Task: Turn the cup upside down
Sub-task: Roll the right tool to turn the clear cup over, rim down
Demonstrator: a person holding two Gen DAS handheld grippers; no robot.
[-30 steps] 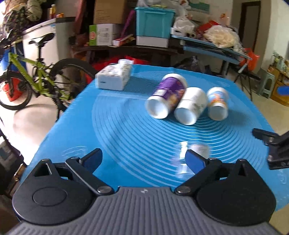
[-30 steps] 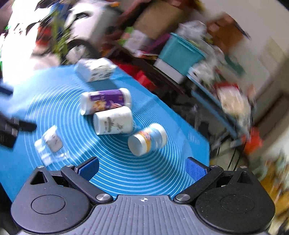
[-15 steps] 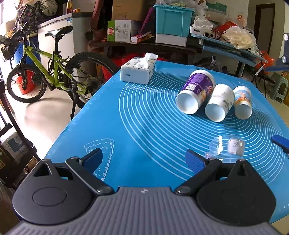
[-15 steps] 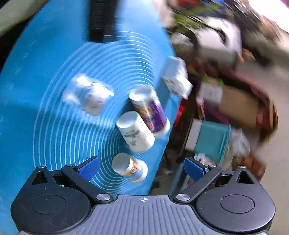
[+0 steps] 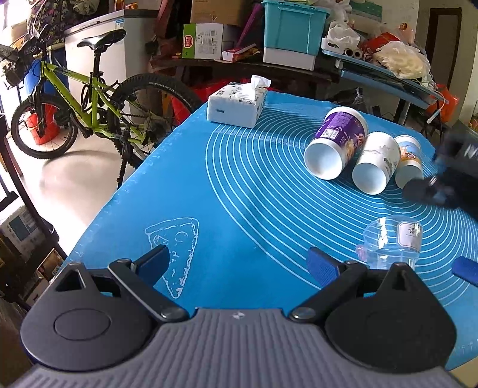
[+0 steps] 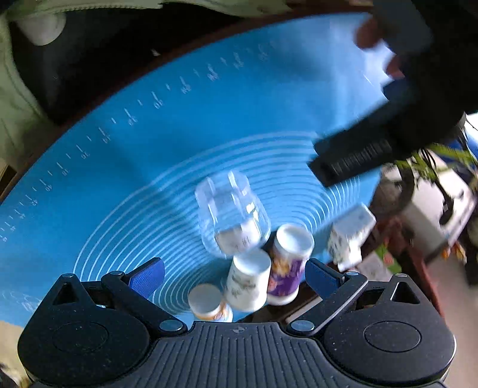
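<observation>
A clear plastic cup point(image 5: 391, 243) with a white label lies on its side on the blue mat point(image 5: 239, 191), just right of my left gripper's right finger. Three paper cups lie on their sides behind it: purple point(image 5: 336, 146), white point(image 5: 376, 162), orange-and-blue point(image 5: 408, 161). My left gripper point(image 5: 239, 264) is open and empty, low over the mat's near edge. My right gripper point(image 6: 234, 276) is open and empty, turned over and looking down past the paper cups point(image 6: 249, 280) at the clear cup point(image 6: 231, 215). It shows blurred at the right in the left wrist view point(image 5: 448, 179).
A white tissue box point(image 5: 237, 103) stands at the mat's far left. A green bicycle point(image 5: 89, 98) leans left of the table. Cluttered shelves with a teal bin point(image 5: 294, 28) stand behind. The left gripper's body point(image 6: 388, 140) shows in the right wrist view.
My right gripper has swung around and rolled over above the cups, its view now looking back toward me. My left gripper drew back and left; the cups have not moved.
</observation>
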